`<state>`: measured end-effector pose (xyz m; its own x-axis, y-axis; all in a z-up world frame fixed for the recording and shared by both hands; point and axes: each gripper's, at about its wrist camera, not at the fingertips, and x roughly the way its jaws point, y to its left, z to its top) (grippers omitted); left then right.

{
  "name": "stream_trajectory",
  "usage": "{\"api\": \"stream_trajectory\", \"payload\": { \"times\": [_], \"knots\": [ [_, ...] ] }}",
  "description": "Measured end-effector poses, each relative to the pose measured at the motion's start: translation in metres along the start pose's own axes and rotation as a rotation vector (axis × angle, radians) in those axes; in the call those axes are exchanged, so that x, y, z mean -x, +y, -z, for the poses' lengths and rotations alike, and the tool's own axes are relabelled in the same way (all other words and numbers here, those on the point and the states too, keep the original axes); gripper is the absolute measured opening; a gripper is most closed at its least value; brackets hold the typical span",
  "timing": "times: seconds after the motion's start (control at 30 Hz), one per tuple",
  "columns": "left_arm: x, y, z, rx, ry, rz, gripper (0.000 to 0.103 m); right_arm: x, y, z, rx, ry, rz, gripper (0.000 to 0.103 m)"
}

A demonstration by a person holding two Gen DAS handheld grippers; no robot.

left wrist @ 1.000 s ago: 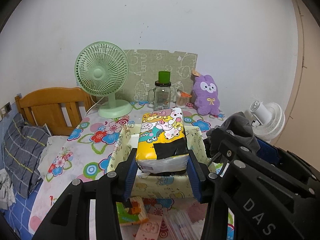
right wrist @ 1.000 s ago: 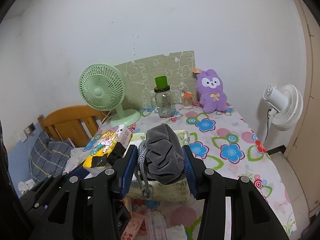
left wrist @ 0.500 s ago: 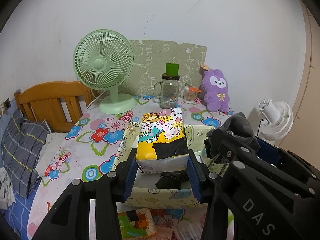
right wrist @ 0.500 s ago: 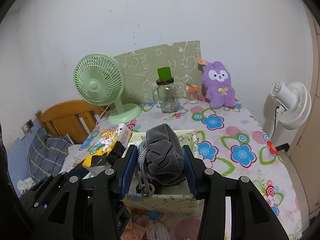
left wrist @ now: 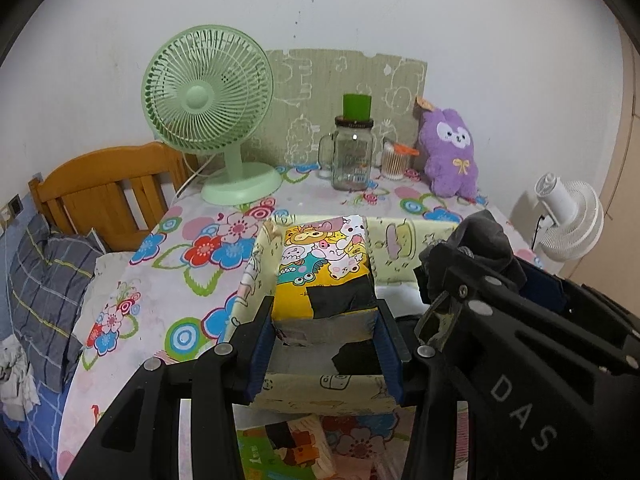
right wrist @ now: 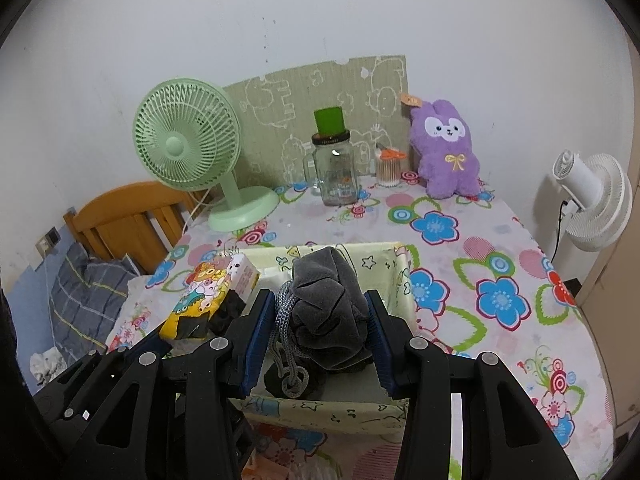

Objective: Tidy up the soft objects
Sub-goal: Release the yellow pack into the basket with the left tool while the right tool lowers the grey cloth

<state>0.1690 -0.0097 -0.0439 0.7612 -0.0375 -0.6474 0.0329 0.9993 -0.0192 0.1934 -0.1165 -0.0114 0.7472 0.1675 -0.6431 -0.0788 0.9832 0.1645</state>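
Observation:
My left gripper [left wrist: 325, 340] is shut on a yellow cartoon-printed tissue pack [left wrist: 324, 268], held over the left part of a pale yellow fabric box [left wrist: 320, 388]. My right gripper [right wrist: 325, 338] is shut on a grey velvet drawstring pouch [right wrist: 328, 312], its cord [right wrist: 290, 372] dangling into the same fabric box [right wrist: 320, 410]. In the right wrist view the tissue pack [right wrist: 208, 292] shows at the left. In the left wrist view the pouch [left wrist: 480, 240] appears at the right. Dark items lie inside the box.
At the back of the flowered table [right wrist: 480, 260] stand a green fan [left wrist: 212, 120], a glass jar with a green cup [left wrist: 354, 148], a cotton-swab holder [left wrist: 394, 162] and a purple plush rabbit [right wrist: 446, 152]. A white fan [right wrist: 592, 200] is at the right, a wooden headboard [left wrist: 104, 188] at the left.
Both grippers have moved forward and down with their loads, from in front of the fabric box to over its inside. The back-of-table objects appear nearer.

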Motion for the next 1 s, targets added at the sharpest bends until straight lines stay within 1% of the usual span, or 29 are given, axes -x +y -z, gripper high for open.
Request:
{"api": "stream_trajectory", "payload": {
  "times": [0.13,0.23,0.27,0.3,0.33,0.47,0.73,1.0],
  "knots": [
    [-0.009,0.001,0.005,-0.003,0.034,-0.011,0.049,-0.01,0.0,0.002,-0.002,0.021,-0.001,0.049],
    [-0.012,0.002,0.005,-0.009,0.047,-0.022,0.055,-0.017,-0.001,0.002,-0.006,0.035,-0.006,0.049],
    [-0.013,0.002,0.005,-0.008,0.05,-0.026,0.059,-0.018,0.0,0.002,-0.006,0.037,-0.007,0.049],
    [-0.015,0.003,0.004,-0.006,0.051,-0.028,0.073,-0.02,0.0,0.002,-0.005,0.039,-0.007,0.049],
    [-0.016,0.003,0.003,-0.005,0.051,-0.026,0.082,-0.021,0.0,0.001,-0.005,0.041,-0.007,0.049],
    [-0.02,0.004,-0.001,-0.009,0.05,-0.02,0.085,-0.027,0.0,0.0,0.003,0.047,-0.006,0.049],
    [-0.032,0.003,-0.009,-0.016,0.061,0.006,0.087,-0.043,0.0,-0.002,0.026,0.064,0.002,0.049],
    [-0.046,0.003,-0.015,-0.022,0.075,0.015,0.087,-0.062,-0.001,-0.008,0.023,0.084,-0.033,0.049]
  ]
}}
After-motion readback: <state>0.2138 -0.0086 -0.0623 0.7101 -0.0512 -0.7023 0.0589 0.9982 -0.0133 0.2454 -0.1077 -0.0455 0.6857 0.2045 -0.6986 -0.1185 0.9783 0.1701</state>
